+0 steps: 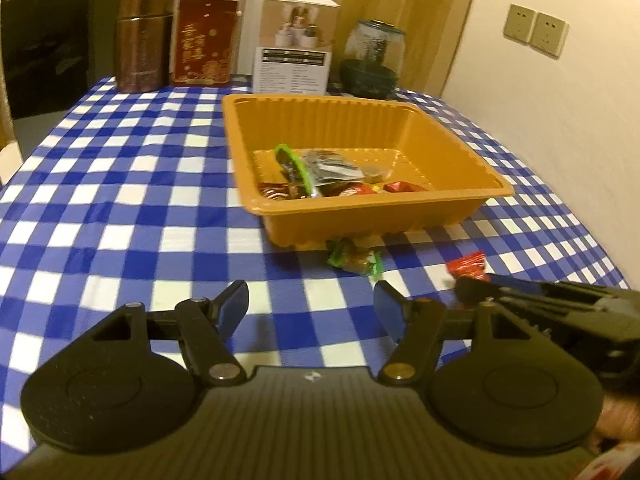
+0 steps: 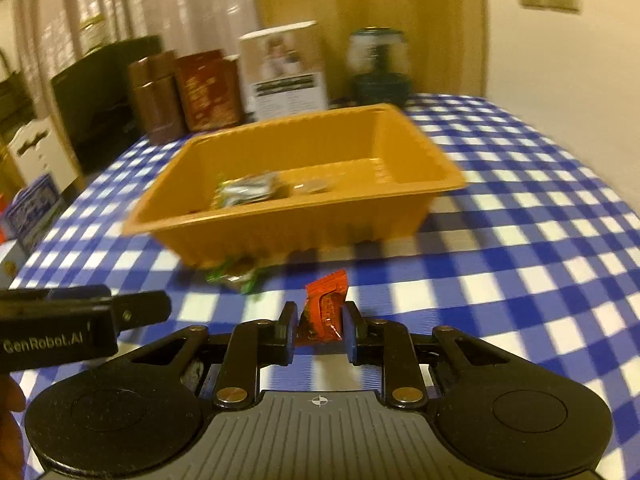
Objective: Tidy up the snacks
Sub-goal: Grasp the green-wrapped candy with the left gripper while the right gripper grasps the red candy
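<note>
Here the right gripper (image 2: 320, 330) pinches a red snack packet (image 2: 325, 308) between its nearly closed pads, just above the checked tablecloth (image 2: 520, 280). The left gripper (image 1: 312, 308) hangs about half open over the cloth, holding nothing. Beyond, a green-wrapped candy (image 1: 354, 258) lies against the orange tray (image 1: 360, 216) (several snacks already inside). Tins and boxes stand farthest back.

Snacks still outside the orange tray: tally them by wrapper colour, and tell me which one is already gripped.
Red wrapper: 1, the red snack packet, pinched in the right gripper.
Green wrapper: 1, the green snack packet, on the cloth against the orange tray.
Total: 2
</note>
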